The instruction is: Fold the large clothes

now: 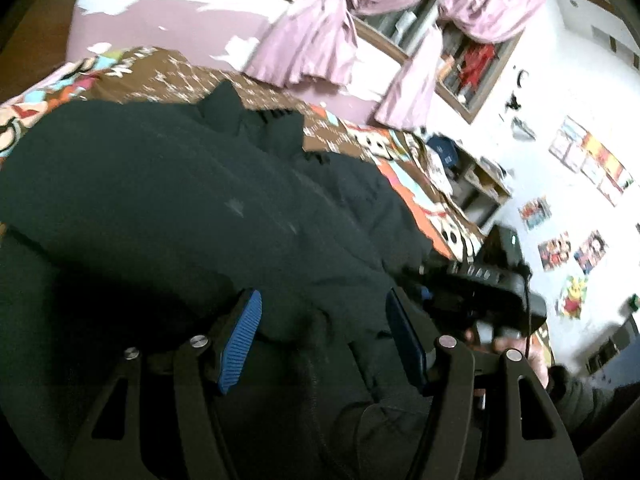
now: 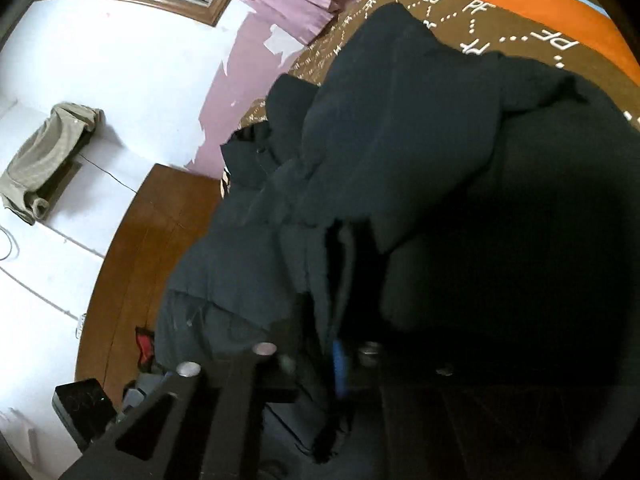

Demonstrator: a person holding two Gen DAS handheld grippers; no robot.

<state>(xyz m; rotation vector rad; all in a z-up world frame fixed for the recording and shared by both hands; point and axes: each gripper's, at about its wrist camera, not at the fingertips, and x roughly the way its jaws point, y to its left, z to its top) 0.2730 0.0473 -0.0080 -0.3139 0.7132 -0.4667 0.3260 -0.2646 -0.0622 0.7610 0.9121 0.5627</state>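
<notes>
garments: one dark padded jacket [image 1: 180, 184], heaped on the bed's patterned bedspread [image 1: 360, 140] | claws: two | left claw [image 1: 324, 344]: blue pads [image 1: 242, 340] apart over the jacket, not pressing it | right claw [image 2: 340, 360]: clamped on a jacket fold | wall shelf [image 1: 476, 60]: several items, too blurred to count

A home bedroom: patterned bedspread [image 1: 168, 76], pink curtains [image 1: 312, 40], wall pictures [image 1: 588, 156]
</notes>
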